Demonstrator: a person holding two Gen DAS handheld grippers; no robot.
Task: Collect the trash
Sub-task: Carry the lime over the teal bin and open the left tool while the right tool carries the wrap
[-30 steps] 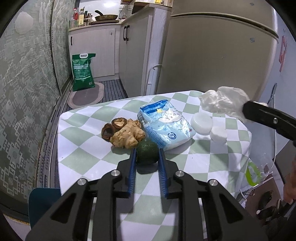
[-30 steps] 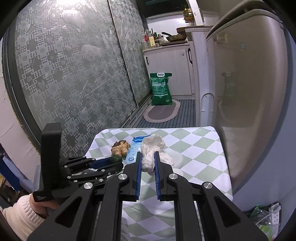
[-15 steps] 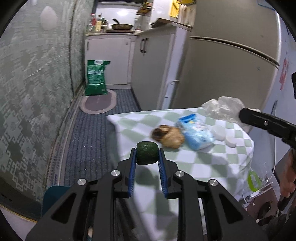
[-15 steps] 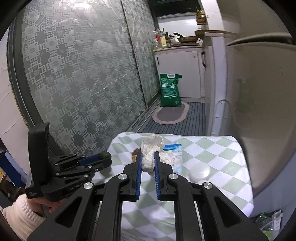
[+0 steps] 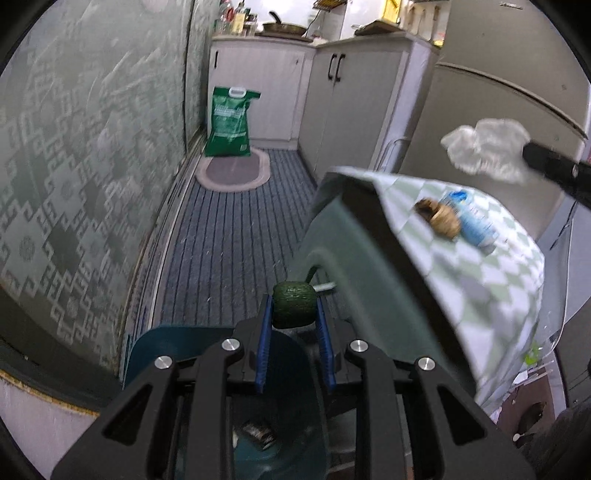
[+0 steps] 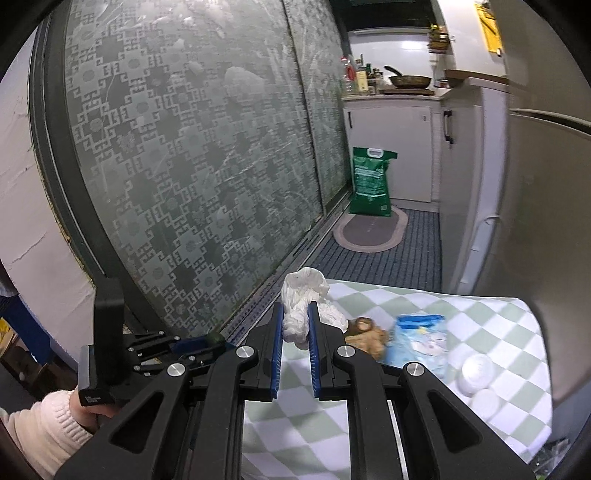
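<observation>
Left claw [image 5: 294,319] clamps avocado [image 5: 294,305] — bin [image 5: 207,341] half hidden; right claw [image 6: 296,325] pinches tissue [image 6: 301,302].

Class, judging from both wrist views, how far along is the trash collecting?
Done: one dark item lies in the teal bin. In hand: left gripper carries a dark green avocado above it; right gripper holds crumpled white plastic. Left: both drops.

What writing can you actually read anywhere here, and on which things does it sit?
None reads clearly.
Tall green sack on the floor: pale print, too small.
Blue-and-white plastic packet on the checked tablecloth: cartoon print, lettering blurred.
Left tool, white label low on its black handle: too small.
Yellow sheet on the fridge: unreadable.
</observation>
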